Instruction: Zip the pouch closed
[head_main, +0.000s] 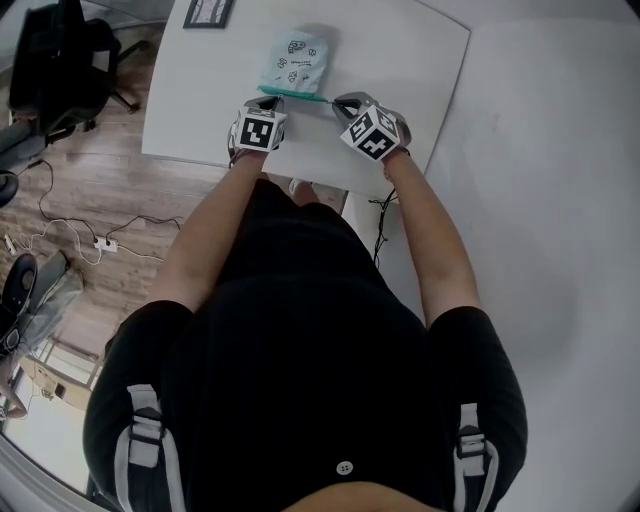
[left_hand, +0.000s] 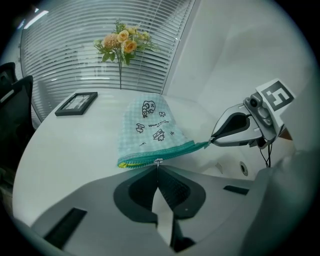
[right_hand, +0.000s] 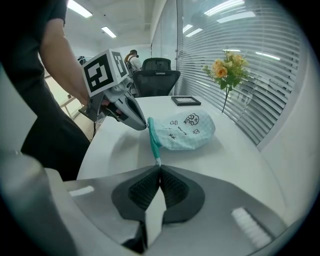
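A pale teal checked pouch (head_main: 295, 60) with cartoon prints lies on the white table (head_main: 420, 60), its green zipper edge (head_main: 296, 95) toward me. In the left gripper view the pouch (left_hand: 150, 125) lies just beyond my left gripper (left_hand: 158, 167), which is shut on the small metal zipper pull (left_hand: 158, 161) near the zipper's left end. My right gripper (right_hand: 159, 167) is shut on the zipper's end tab (right_hand: 158, 160) at the other end, and the green band (right_hand: 153, 139) runs taut from it. Both grippers (head_main: 266, 103) (head_main: 340, 103) sit at the near table edge.
A black picture frame (head_main: 208, 12) lies at the table's far side, and a vase of flowers (left_hand: 122, 42) stands before the window blinds. A black office chair (head_main: 60, 60) and cables (head_main: 90, 240) are on the wooden floor to the left.
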